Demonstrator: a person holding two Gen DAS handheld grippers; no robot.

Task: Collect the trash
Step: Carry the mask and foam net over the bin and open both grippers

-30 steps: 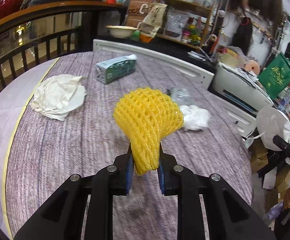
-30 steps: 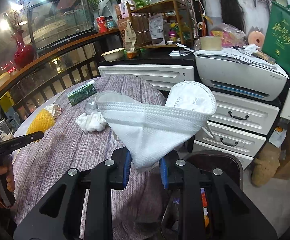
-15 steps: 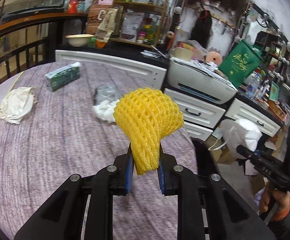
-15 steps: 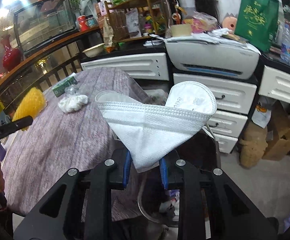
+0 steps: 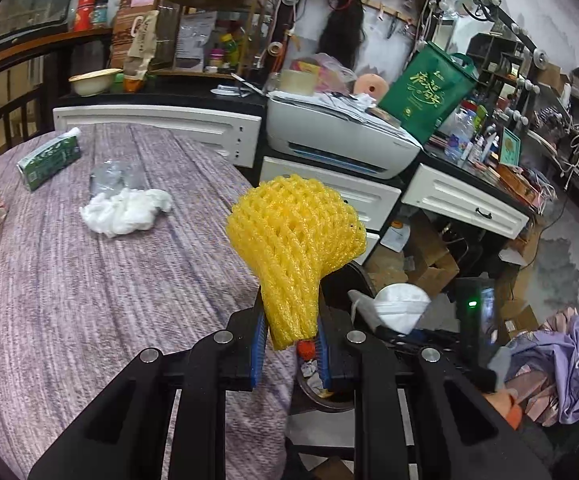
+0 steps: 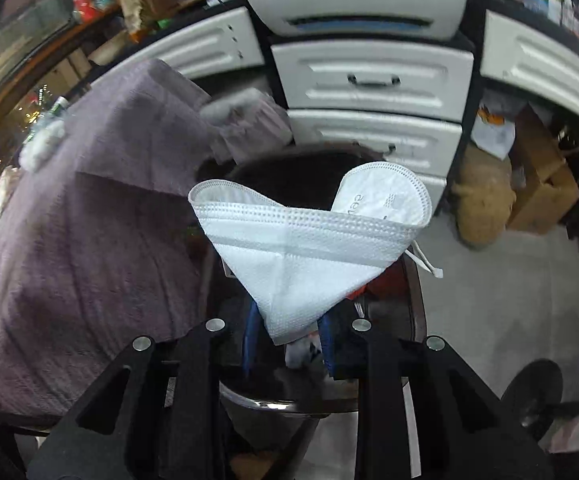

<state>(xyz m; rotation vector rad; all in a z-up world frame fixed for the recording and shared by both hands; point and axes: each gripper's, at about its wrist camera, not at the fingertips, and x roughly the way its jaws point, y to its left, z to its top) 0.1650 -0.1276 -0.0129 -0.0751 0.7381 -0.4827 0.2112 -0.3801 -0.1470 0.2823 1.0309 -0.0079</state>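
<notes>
Two grippers, both carrying trash. Left gripper [image 5: 289, 354] jaws squeeze yellow foam net [image 5: 295, 244] at bench [image 5: 89, 300] edge, near bin [image 6: 413, 280]. Right gripper [image 6: 287, 346] jaws pinch white mask [image 6: 305, 248] right above bin. Step: dropping. Next, likely: open jaws, mask first, net after.

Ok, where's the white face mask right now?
The white face mask is pinched in the right gripper, hanging above the dark trash bin beside the table edge; the left wrist view shows it too.
</notes>
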